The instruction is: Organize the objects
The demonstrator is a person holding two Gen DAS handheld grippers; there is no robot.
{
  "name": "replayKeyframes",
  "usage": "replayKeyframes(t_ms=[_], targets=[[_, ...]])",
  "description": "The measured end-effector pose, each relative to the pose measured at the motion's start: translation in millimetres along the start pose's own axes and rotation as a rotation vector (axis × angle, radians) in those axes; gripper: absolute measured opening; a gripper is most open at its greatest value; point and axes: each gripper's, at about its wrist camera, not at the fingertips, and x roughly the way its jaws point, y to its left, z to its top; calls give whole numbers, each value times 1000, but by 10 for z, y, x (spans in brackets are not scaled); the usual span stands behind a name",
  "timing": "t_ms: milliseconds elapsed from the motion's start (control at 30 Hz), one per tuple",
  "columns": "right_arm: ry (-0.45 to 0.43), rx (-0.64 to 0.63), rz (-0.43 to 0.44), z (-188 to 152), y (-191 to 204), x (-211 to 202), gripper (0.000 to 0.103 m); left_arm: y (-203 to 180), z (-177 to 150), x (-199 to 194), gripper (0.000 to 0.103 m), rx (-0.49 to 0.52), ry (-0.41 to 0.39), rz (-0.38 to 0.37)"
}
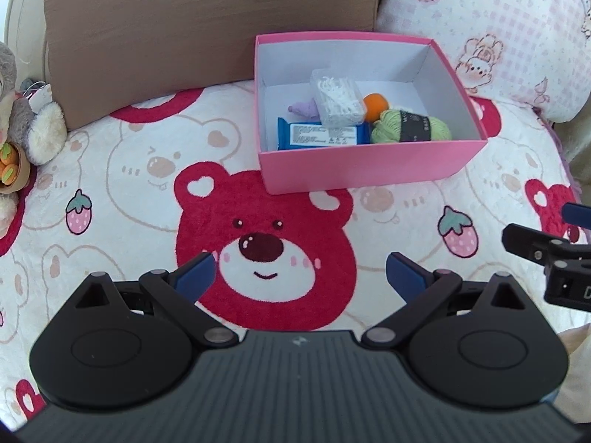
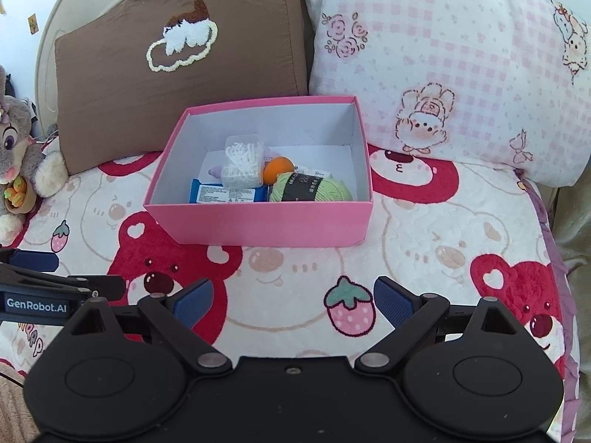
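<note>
Pink box sits on the bed, on the bear-print blanket, its far wall close to the brown cushion and the pink checked pillow; whether it touches either, cannot tell. Lid off, none in view.

Contents, all toward the near wall of the box:
- blue wrapped packet, lying flat against the near-left side.
- clear plastic case of white picks or swabs, resting tilted on top of the packet.
- green yarn skein with black band, just right of the packet.
- orange ball, behind the yarn and touching the case.
- small lilac item, mostly hidden under the case; identity unclear.

Far half of the box floor is bare.

Left tongs: spread wide, nothing between the blue pads, hovering over the red bear face on the blanket, short of the box. Right tongs: likewise spread and empty, over the strawberry print, near the box front. The two sit side by side.

Plush rabbit at the left edge beside the brown cushion, well apart from the box.

Judgement: no loose small items show on the blanket in either view, and neither tongs carry anything, so the gathering appears finished or nearly so. Possibly left: the plush, or tidying the pile, if intended.
</note>
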Motion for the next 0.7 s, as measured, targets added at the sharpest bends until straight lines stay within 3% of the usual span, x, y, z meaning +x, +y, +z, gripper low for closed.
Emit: replayKeyframes(t_ms=[233,500,700], targets=[[18,9,6,7,-51,45,96,24,-4,103,100,21,31,26],[24,20,-5,12,-97,69,96,0,-8,76,100,45,11,79],[27,5,-9,1,-67,67,96,-12,-22,84,100,47,17,76]])
